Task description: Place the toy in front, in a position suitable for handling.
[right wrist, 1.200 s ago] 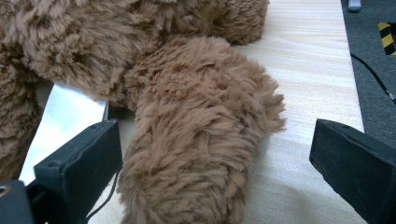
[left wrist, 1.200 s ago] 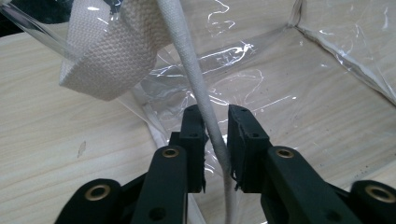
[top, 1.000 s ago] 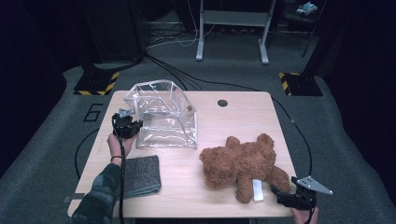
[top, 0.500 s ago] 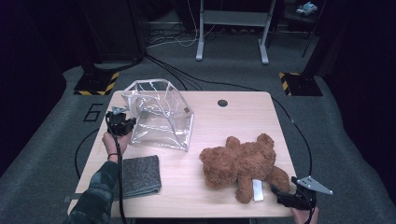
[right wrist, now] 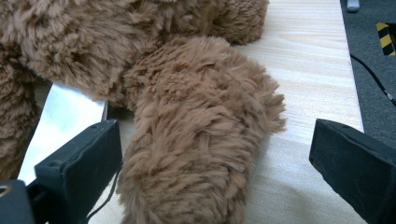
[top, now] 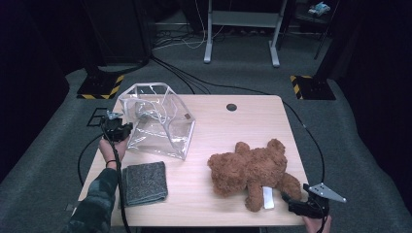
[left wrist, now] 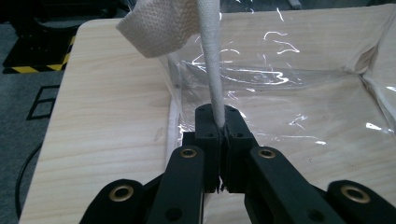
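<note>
A clear plastic bag (top: 160,121) stands on the left half of the wooden table (top: 233,131). My left gripper (top: 116,130) is at the bag's left edge, shut on the bag's white strap (left wrist: 211,60), which rises from between the jaws (left wrist: 218,119). The bag's clear film (left wrist: 299,93) spreads out behind the strap. A brown teddy bear (top: 252,167) lies at the right front. My right gripper (top: 291,201) stands open at the table's front right corner. The bear's leg (right wrist: 196,140) lies between its wide jaws, with a gap on the right side.
A folded grey cloth (top: 143,183) lies at the front left, just behind my left forearm. A white tag (top: 267,198) hangs at the bear's leg. A round cable hole (top: 231,107) sits near the table's far edge. Cables run over the floor around the table.
My left gripper has moved left along the table, pulling the strap and dragging the clear bag left with it. The right gripper and the bear have stayed put.
</note>
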